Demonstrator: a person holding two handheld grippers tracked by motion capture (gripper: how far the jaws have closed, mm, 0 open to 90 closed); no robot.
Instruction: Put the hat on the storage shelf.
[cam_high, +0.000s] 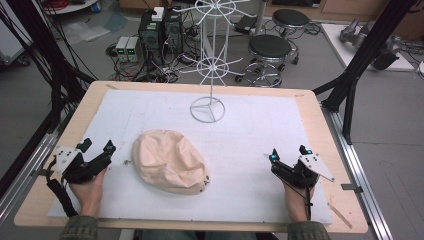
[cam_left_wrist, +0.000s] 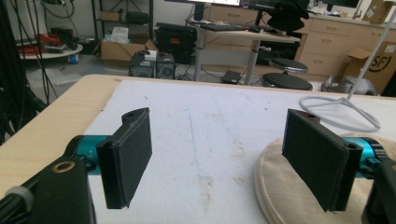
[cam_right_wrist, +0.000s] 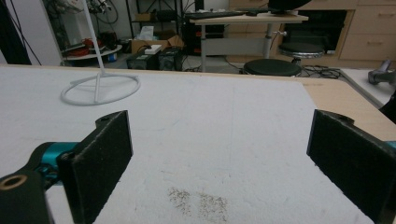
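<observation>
Black gripper (cam_high: 96, 148) jaws, olive sleeves (cam_high: 80, 227)

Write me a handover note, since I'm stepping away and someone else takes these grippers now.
Left gripper: open, empty, resting on the mat just left of the cap, not touching it.
Right gripper: open, empty, resting at the mat's right side, apart from the cap.
Cap lies crumpled at mid-mat; white rack stands behind it, bare.
Done: nothing grasped yet.
Left: probably pick up the cap and hang it on the rack.
</observation>
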